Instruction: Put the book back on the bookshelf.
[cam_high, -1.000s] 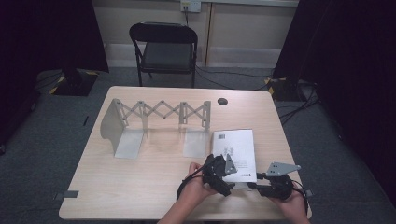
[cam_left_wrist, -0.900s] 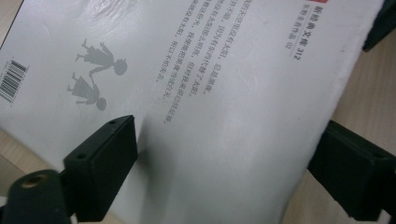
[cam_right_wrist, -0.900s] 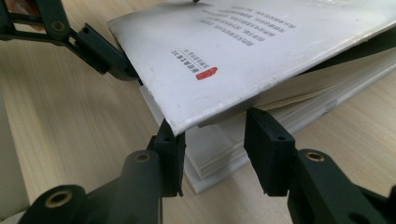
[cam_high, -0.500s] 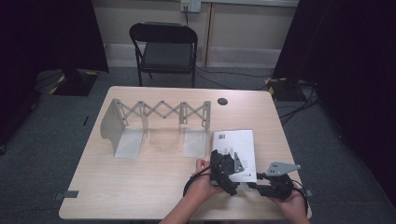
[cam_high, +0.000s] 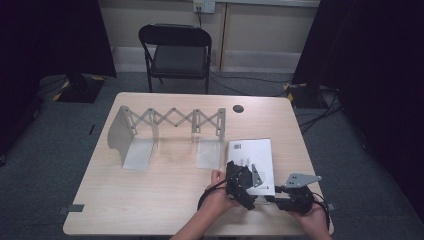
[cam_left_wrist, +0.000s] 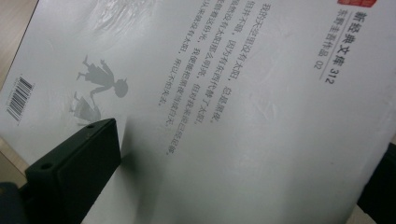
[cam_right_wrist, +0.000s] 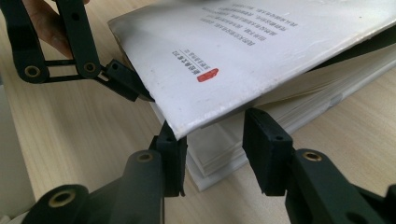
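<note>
A white paperback book (cam_high: 252, 152) lies at the table's front right, with grey figures, a barcode and printed text on its cover (cam_left_wrist: 261, 107). My left gripper (cam_high: 243, 172) is at its near left corner, open: one jaw rests over the cover and the other is at the cover's edge. In the right gripper view one of the left gripper's fingers (cam_right_wrist: 127, 85) is tucked under the cover (cam_right_wrist: 243, 46), which is raised off the page block (cam_right_wrist: 327, 95). My right gripper (cam_right_wrist: 219, 140) is open, its jaws on either side of the near corner just below the lifted cover.
A grey expanding book rack (cam_high: 170, 120) with two end plates stands at the middle left of the table (cam_high: 150, 200). A small black disc (cam_high: 238, 108) lies near the far edge. A folding chair (cam_high: 177, 50) stands behind the table.
My left gripper has moved forward onto the book's near corner and now props the cover up. The right gripper has hardly moved.
</note>
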